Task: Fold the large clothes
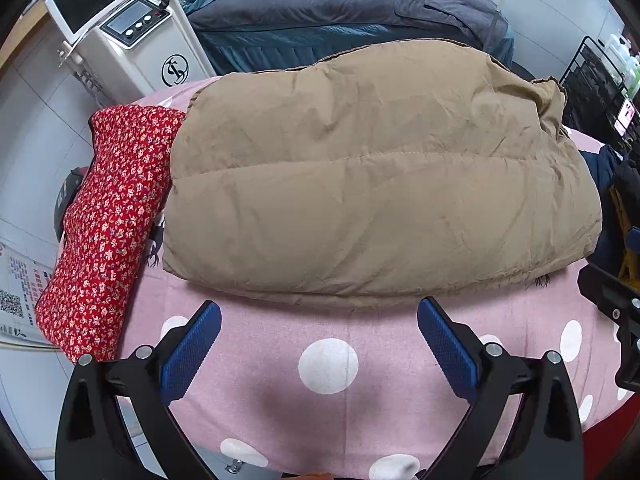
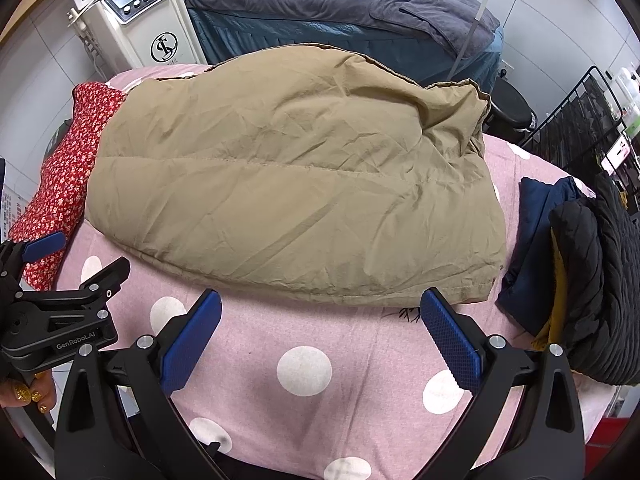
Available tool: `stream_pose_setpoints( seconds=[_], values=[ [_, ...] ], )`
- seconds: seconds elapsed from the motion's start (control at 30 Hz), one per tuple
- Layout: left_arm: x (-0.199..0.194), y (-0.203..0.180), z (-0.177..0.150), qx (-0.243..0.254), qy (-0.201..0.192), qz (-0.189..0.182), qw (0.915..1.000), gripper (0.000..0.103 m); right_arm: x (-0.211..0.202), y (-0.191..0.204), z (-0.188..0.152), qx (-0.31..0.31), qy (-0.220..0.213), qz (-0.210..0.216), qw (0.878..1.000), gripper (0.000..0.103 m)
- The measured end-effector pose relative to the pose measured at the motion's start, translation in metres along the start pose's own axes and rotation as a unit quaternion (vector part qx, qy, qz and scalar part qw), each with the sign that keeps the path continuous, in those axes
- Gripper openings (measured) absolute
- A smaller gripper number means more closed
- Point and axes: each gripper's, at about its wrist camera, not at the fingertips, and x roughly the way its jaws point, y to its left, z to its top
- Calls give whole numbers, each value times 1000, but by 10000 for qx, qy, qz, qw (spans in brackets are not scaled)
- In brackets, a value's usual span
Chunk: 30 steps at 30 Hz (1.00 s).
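Observation:
A puffy tan down jacket [image 1: 372, 176] [image 2: 288, 188] lies folded into a thick rectangle on the pink polka-dot sheet [image 1: 328, 400] [image 2: 348, 340]. My left gripper [image 1: 320, 324] hovers open just in front of its near edge, with nothing between the blue pads [image 1: 192, 352]. My right gripper [image 2: 320, 312] is also open and empty, a little short of the jacket's near right edge. The left gripper's body [image 2: 60, 316] shows at the left of the right wrist view, with a hand [image 2: 28, 394] below it.
A red floral cushion [image 1: 104, 224] [image 2: 60, 168] lies left of the jacket. Dark folded clothes [image 2: 572, 260] are piled at the right. A white machine [image 1: 128, 36] [image 2: 132, 12], a bed with dark bedding [image 1: 340, 12] and a black wire rack [image 2: 580, 128] stand behind.

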Motion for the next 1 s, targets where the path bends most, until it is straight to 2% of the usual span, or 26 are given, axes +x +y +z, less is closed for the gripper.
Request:
stream_pose_setpoints(
  seconds=[1.0],
  values=[
    [5, 4, 0, -51, 64, 88, 9999, 97, 4, 2, 0, -42, 61, -27, 10000, 98]
  ],
)
